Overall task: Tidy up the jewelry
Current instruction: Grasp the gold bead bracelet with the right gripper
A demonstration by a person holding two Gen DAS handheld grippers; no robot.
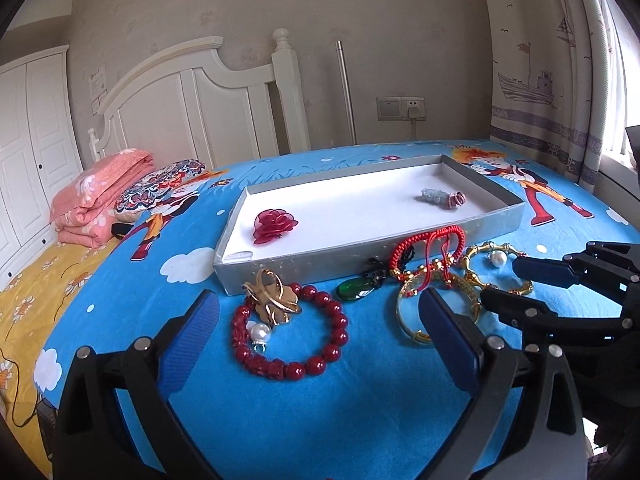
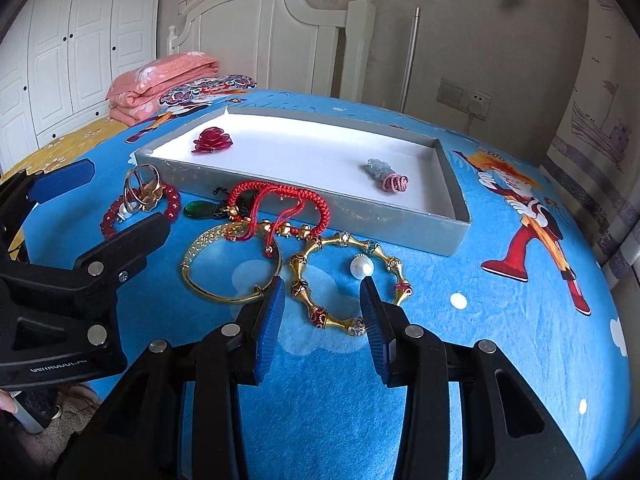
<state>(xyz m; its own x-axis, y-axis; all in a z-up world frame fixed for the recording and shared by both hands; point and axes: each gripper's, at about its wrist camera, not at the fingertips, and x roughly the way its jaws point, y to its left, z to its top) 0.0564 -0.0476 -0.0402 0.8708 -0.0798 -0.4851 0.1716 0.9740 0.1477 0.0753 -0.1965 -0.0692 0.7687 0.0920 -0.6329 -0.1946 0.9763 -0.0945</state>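
A grey tray [image 1: 360, 258] [image 2: 360, 216] with a white floor lies on the blue bedsheet. It holds a red rose ornament [image 1: 274, 226] [image 2: 212, 140] and a pale blue and pink piece [image 1: 440, 198] [image 2: 386, 176]. In front of it lie a red bead bracelet [image 1: 340, 320], a gold flower brooch [image 1: 272, 300], a green pendant [image 1: 356, 290], a red cord bracelet [image 2: 280, 196], a gold bangle [image 2: 224, 292], a gold bamboo-link bracelet [image 2: 298, 268] and a pearl [image 2: 362, 266]. My left gripper [image 1: 319, 294] is open just above the bead bracelet. My right gripper [image 2: 322, 282] is open, its fingers straddling the link bracelet's near arc.
A folded pink quilt [image 1: 100, 196] and a patterned pillow [image 1: 160, 188] sit at the head of the bed by the white headboard [image 1: 192, 112]. A curtain [image 1: 560, 80] hangs on the right. The sheet drops away at the near edge.
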